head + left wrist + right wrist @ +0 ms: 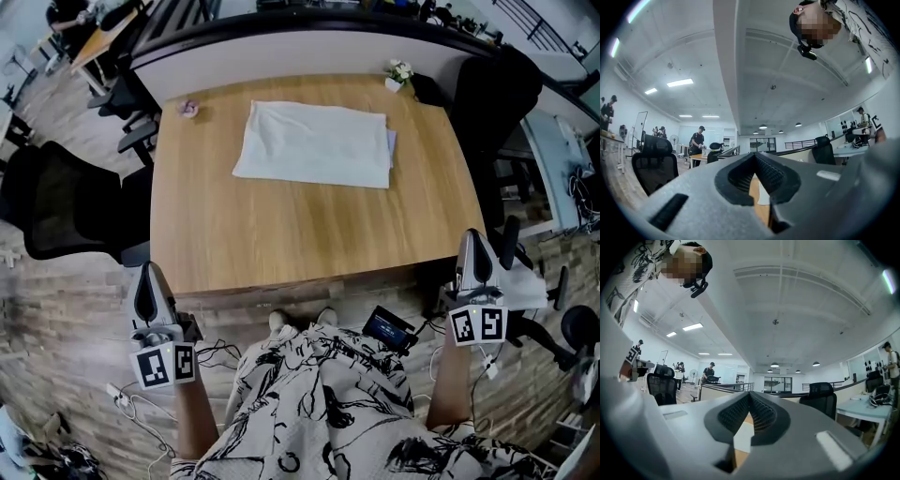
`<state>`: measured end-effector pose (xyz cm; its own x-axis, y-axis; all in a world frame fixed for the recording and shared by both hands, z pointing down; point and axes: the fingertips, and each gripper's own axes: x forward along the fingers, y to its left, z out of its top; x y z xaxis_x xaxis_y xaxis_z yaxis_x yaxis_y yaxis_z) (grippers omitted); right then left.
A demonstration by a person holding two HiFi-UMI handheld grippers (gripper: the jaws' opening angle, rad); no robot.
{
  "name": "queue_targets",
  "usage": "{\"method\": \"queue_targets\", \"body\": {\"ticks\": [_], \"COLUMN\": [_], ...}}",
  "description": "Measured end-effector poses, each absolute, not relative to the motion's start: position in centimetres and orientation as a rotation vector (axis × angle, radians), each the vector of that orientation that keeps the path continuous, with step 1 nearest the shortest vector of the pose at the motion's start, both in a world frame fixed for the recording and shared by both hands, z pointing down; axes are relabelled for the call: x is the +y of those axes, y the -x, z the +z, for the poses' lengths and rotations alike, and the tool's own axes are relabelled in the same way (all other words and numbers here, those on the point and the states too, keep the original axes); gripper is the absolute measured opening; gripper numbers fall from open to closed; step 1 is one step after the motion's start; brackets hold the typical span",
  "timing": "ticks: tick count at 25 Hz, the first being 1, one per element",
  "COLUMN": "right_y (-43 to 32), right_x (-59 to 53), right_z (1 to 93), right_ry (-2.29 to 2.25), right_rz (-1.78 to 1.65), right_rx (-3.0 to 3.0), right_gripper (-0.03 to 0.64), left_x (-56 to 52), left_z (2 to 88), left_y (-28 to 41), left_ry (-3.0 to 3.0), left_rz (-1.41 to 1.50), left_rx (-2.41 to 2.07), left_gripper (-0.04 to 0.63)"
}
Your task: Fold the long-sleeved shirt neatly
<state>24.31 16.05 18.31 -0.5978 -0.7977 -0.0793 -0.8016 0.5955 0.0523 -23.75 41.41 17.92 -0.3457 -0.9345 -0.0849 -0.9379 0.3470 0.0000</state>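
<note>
The white long-sleeved shirt (pixel 317 143) lies folded into a flat rectangle on the far half of the wooden table (pixel 281 234). My left gripper (pixel 148 267) is off the table, below its front left corner, shut with nothing in it. My right gripper (pixel 473 236) hangs beside the table's front right corner, also shut and empty. In the left gripper view the jaws (pixel 754 156) meet at their tips, and a strip of the shirt (pixel 764 196) shows through the gap behind them. The right gripper (pixel 749 394) has its jaws together too, with the shirt (pixel 742 437) far ahead.
A small pink object (pixel 189 109) sits at the table's back left, a little flower pot (pixel 399 73) at its back right. Black office chairs stand at the left (pixel 56 202) and back right (pixel 492 89). A dark device (pixel 389 328) and cables lie on the floor by my feet.
</note>
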Motion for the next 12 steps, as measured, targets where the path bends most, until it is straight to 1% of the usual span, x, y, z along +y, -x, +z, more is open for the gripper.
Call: {"method": "queue_targets", "body": {"ticks": [12], "right_y": [-24.18], "right_x": [16.7], "right_z": [18.75], "right_ry": [1.383], "right_rz": [0.112], "right_rx": [2.791], "right_gripper": [0.006], "left_x": [41.8], "left_z": [17.96], "left_y": [23.35], "left_ry": [1.766], "left_rz": [0.061], "left_rx": [2.512], "left_gripper": [0.003]}}
